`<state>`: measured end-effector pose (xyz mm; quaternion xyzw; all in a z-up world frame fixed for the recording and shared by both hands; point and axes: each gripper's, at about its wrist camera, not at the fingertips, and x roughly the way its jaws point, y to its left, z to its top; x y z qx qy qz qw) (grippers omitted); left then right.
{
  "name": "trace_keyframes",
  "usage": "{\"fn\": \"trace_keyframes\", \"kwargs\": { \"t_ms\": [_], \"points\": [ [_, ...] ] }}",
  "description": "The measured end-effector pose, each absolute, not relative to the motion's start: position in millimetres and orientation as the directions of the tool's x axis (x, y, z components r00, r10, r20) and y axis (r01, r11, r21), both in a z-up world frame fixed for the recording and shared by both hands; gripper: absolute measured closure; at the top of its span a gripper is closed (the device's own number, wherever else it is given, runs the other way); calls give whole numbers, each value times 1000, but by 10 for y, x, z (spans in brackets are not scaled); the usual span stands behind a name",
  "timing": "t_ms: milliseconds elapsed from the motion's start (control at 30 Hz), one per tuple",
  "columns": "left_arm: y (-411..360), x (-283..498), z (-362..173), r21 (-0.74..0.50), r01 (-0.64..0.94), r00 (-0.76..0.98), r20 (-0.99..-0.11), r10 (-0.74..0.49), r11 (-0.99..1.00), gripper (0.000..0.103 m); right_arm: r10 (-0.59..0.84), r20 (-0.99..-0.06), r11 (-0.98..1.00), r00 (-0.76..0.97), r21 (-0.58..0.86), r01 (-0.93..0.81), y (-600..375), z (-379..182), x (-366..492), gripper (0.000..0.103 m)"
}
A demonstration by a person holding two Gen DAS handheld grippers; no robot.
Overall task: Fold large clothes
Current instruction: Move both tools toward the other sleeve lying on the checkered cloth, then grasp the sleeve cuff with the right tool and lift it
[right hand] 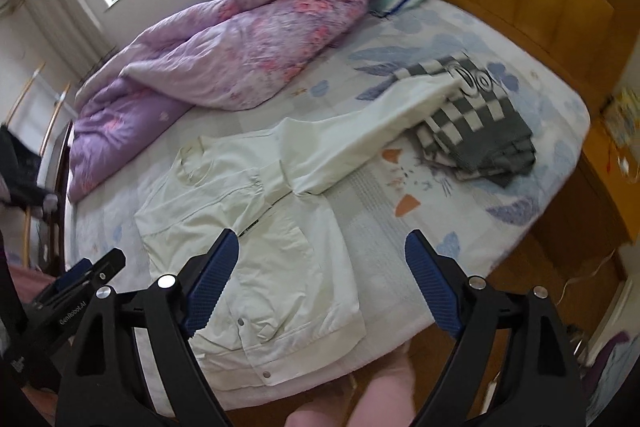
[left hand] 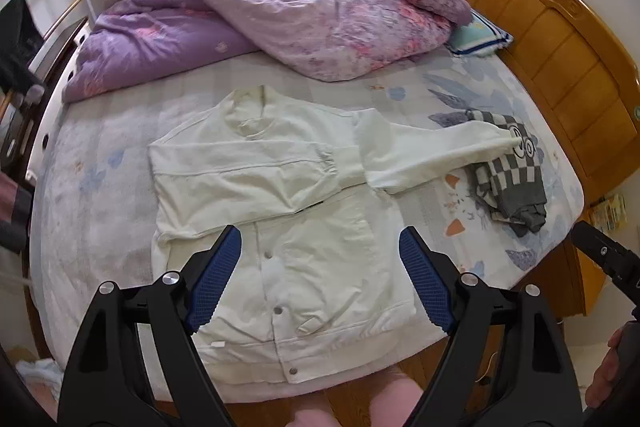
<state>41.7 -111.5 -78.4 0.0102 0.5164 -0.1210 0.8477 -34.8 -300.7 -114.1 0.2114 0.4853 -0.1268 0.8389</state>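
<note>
Jacket (left hand: 280, 227), cream, lies flat on the bed (left hand: 100, 187) with its three-o'clock sleeve (left hand: 432, 151) draped, seemingly, onto the checkered garment (left hand: 512, 179), so the released, empty left claw (left hand: 320, 247) and right claw (right hand: 322, 251) risk dragging that along when folding.

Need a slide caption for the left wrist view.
Open left gripper above white jacket on bed, one sleeve folded across.
</note>
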Motion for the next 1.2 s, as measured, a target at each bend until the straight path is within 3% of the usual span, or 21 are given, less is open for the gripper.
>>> {"fn": "trace_keyframes", "kwargs": {
  "t_ms": [300,600,700,800,967,1200],
  "points": [
    [-1826,611,-882,-45,255,429,-890,-155,966,21,7,-872,813,489,290,505,-3894,-1365,-276,21],
    [-2649,1118,-1142,-27,159,369,-926,-85,987,21,92,-880,773,466,358,524,-5012,-1746,261,20],
    [-2835,1303,-1252,-59,112,343,-935,-94,992,21,130,-882,789,453,369,491,-5259,-1886,498,12],
    [-2960,1455,-1374,-59,55,348,-934,-75,997,15,181,-888,803,422,381,457,-5431,-2048,694,10],
    [-3040,1676,-1620,-157,10,321,-935,-152,988,15,95,-884,807,457,337,485,-5670,-2218,878,9],
    [-3048,1993,-2060,-167,-23,291,-944,-153,986,15,40,-895,824,444,281,492,-6062,-2653,1229,9]
  ]
}}
